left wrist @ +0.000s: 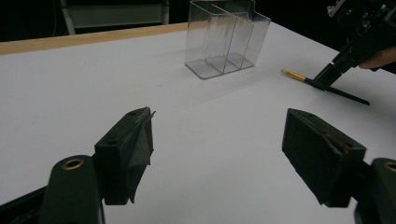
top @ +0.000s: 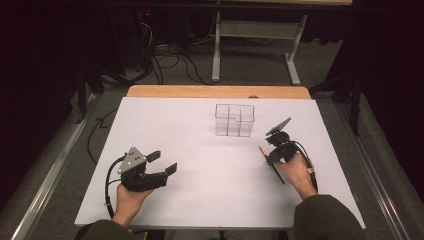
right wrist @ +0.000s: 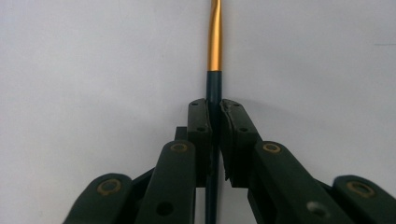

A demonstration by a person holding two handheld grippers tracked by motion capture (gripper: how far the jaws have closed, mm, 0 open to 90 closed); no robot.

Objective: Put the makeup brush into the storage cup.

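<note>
Table (top: 200, 190): flat rectangular top under a smooth matte white sheet; a strip of bare pale wood (top: 200, 91) shows along the far edge.

Organizer (top: 234, 120): clear hard plastic, box-shaped, glossy thin walls, divided by inner partitions into several upright compartments with a stepped top edge. It stands upright near the far edge, right of centre. Every compartment seen through the walls holds nothing.

Brush (top: 270, 162): slim straight stick with a dark blue-black handle and a shiny gold metal ferrule at its far end; the tip is too small to make out. It lies on the white sheet toward the right edge, nearer than the organizer and well apart from it, its gold end pointing toward the far edge.

Right gripper (top: 274, 155): black hard plastic with brass-coloured rivets and a grey plate on top, held in the person's right hand (top: 299, 172). In the right gripper view its two flat pads press against the brush handle from both sides, just behind the ferrule.

Left gripper (top: 162, 162): same make, grey three-cornered plate, held in the left hand (top: 129, 197) near the near-left corner. Its jaws stand wide apart with nothing between them, above bare sheet; one dark pad (left wrist: 135, 149) has a frayed top corner.
</note>
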